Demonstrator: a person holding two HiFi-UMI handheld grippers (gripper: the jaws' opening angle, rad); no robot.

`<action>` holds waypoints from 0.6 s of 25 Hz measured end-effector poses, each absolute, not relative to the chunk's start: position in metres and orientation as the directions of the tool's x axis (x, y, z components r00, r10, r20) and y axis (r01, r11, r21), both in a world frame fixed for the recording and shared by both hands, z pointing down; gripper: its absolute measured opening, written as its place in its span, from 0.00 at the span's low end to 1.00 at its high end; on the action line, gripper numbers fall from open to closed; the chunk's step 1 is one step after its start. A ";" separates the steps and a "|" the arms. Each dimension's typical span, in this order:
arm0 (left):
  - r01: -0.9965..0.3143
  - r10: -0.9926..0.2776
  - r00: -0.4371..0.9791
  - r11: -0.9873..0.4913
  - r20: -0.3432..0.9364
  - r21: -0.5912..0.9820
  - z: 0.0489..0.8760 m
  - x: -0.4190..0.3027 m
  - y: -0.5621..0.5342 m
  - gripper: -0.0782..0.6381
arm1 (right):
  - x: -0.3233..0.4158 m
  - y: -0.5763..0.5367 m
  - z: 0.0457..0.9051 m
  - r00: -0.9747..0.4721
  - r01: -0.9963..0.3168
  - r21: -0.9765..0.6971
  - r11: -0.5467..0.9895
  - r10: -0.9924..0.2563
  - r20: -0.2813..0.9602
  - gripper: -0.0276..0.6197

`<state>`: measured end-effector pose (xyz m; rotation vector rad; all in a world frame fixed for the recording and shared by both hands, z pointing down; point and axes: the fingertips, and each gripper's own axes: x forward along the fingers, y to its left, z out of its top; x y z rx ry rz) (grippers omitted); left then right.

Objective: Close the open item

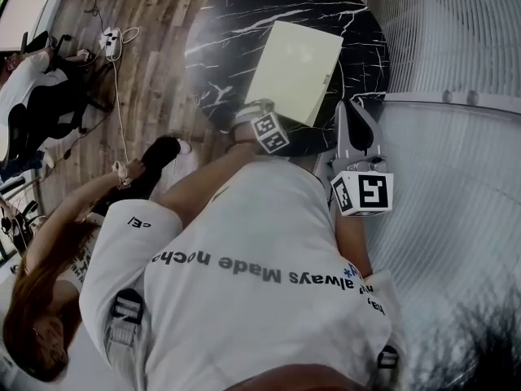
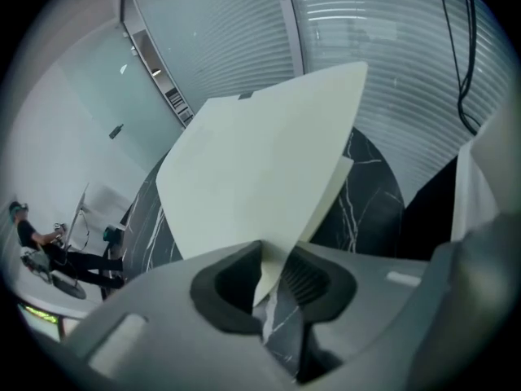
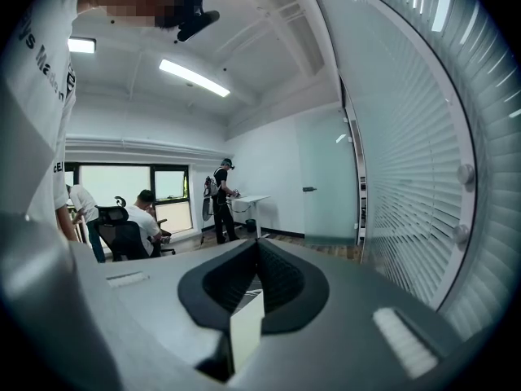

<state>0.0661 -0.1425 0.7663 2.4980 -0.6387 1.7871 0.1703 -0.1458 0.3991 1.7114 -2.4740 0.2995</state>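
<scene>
A cream folder [image 1: 295, 70] lies on the round black marble table [image 1: 220, 39]. My left gripper [image 1: 260, 108] is at the folder's near corner. In the left gripper view the cover [image 2: 252, 177] curves up off the table [image 2: 370, 194], and its corner runs down between the jaws of the left gripper [image 2: 264, 259]. A dark gap shows beside the corner, so the pads are not clamping it. My right gripper [image 1: 356, 108] hovers at the table's right edge, just past the folder. In its own view the right gripper [image 3: 259, 259] has its tips together and points out at the room.
A glass wall with blinds [image 1: 440, 55] runs close along the right. A power strip and cable [image 1: 112, 41] lie on the wooden floor. Seated people [image 1: 41, 80] are at the left, and another person [image 1: 41, 316] is at the lower left. A black cable [image 2: 464, 47] hangs by the blinds.
</scene>
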 end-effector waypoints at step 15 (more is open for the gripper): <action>-0.171 -0.280 0.147 -0.952 0.949 -0.254 0.778 0.074 -0.135 0.22 | 0.192 -0.153 0.476 -0.308 -0.949 -0.057 0.309 -0.880 0.361 0.05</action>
